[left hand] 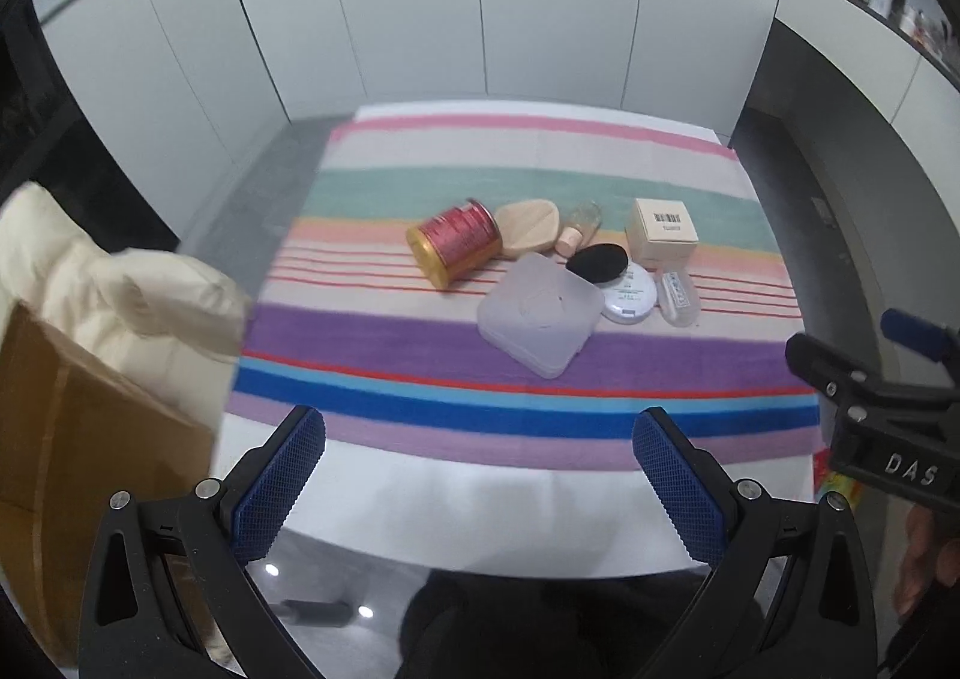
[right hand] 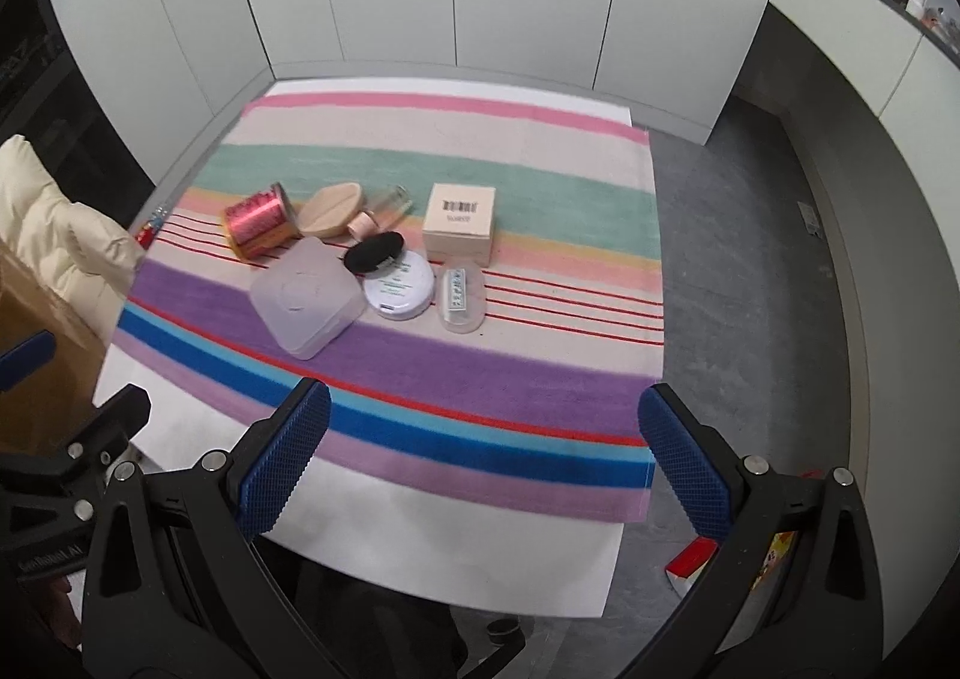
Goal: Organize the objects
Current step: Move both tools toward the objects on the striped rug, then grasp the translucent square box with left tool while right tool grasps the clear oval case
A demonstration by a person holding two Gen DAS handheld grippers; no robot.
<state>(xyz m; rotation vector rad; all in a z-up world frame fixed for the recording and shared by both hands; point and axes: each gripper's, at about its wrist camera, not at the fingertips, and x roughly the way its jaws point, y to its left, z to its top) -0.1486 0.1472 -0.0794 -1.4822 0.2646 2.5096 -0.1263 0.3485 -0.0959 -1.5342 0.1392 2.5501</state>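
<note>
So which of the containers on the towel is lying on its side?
The red can, gold rim toward the camera. The square clear box, the round white tin and the cardboard box all sit flat.

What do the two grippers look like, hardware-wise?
Both match: the left gripper and right gripper have black plastic frames with silver screws and two jaws faced with blue cross-hatched rubber pads. In the left view, the right gripper's side carries white "DAS" lettering. No cables or sleeves are visible.

- Left gripper [left hand: 480,475]: fingers [left hand: 279,484] spread wide, nothing between them, held level.
- Right gripper [right hand: 483,457]: fingers [right hand: 684,460] equally wide, empty (blue pads facing inward).
- The two sit side by side, apart.
</note>
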